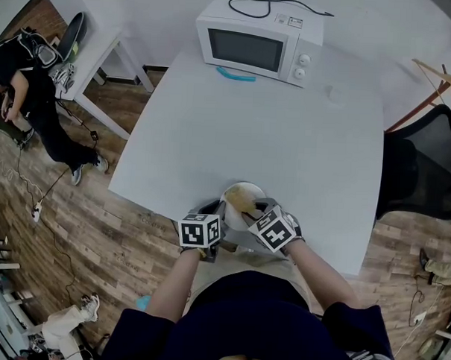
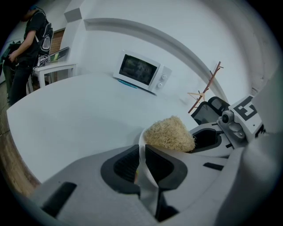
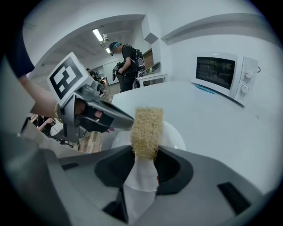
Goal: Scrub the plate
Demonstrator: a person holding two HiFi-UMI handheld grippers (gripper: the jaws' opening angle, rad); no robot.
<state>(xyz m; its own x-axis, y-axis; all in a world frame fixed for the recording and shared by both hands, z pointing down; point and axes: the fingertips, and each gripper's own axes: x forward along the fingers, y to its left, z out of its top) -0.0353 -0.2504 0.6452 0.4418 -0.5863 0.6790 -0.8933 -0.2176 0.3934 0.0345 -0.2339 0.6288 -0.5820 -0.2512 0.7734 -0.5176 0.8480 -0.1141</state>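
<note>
A small white plate (image 1: 240, 192) is held at the near edge of the white table (image 1: 287, 133). My left gripper (image 1: 222, 213) is shut on the plate's rim (image 2: 142, 145), which stands edge-on between its jaws. My right gripper (image 1: 255, 210) is shut on a tan fibrous scrubber (image 3: 146, 128), and the pad lies against the plate's face (image 3: 174, 134). In the left gripper view the scrubber (image 2: 170, 133) sits on the plate just beyond my jaws, with the right gripper (image 2: 208, 137) behind it. The left gripper (image 3: 126, 122) shows at the left of the right gripper view.
A white microwave (image 1: 257, 43) stands at the table's far edge with a teal object (image 1: 236, 74) in front of it. A black chair (image 1: 428, 162) is off the table's right side. A person (image 1: 27, 107) stands by a desk at far left.
</note>
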